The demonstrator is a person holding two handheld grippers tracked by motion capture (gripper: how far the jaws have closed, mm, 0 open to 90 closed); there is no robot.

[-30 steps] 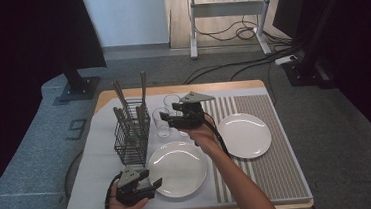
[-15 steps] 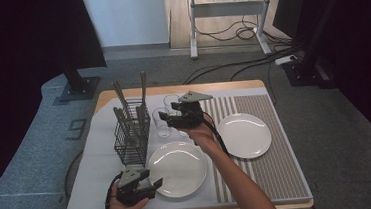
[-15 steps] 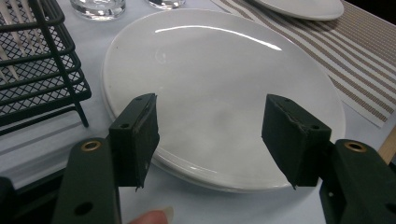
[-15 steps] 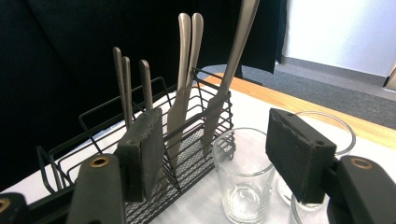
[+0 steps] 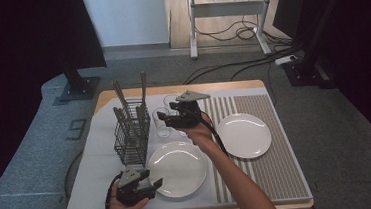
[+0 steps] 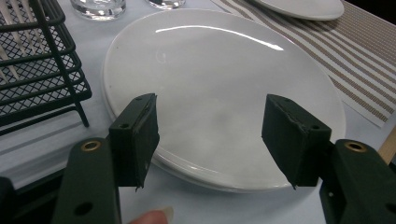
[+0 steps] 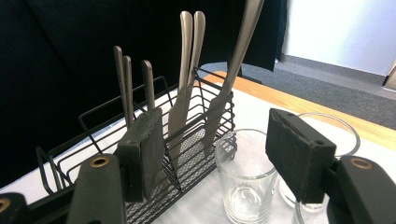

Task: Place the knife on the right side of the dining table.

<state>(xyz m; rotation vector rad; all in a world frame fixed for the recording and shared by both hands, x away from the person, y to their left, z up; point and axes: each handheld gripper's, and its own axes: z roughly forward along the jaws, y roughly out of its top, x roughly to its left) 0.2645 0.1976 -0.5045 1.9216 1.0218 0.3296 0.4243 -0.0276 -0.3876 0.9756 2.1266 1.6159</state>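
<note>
A black wire cutlery basket point(image 5: 131, 134) point(image 7: 140, 154) holds several steel knives and forks point(image 7: 189, 70) upright at the left of the mat. Two clear glasses point(image 5: 164, 122) point(image 7: 243, 177) stand just right of it. My right gripper point(image 5: 166, 117) point(image 7: 215, 158) hovers open above the glasses, pointed at the basket, nothing between its pads. A white plate point(image 5: 177, 168) point(image 6: 224, 93) lies near the front of the mat. My left gripper point(image 5: 152, 185) point(image 6: 210, 135) is open and low at the plate's near-left rim, jaws either side of the rim edge. A second white plate point(image 5: 244, 135) rests on the striped mat.
A striped placemat point(image 5: 274, 168) point(image 6: 369, 56) covers the right half of the wooden table point(image 5: 182, 89). The basket's wire frame point(image 6: 42, 79) stands close to the left gripper's left jaw. Beyond the table are a desk frame, cables and dark curtains.
</note>
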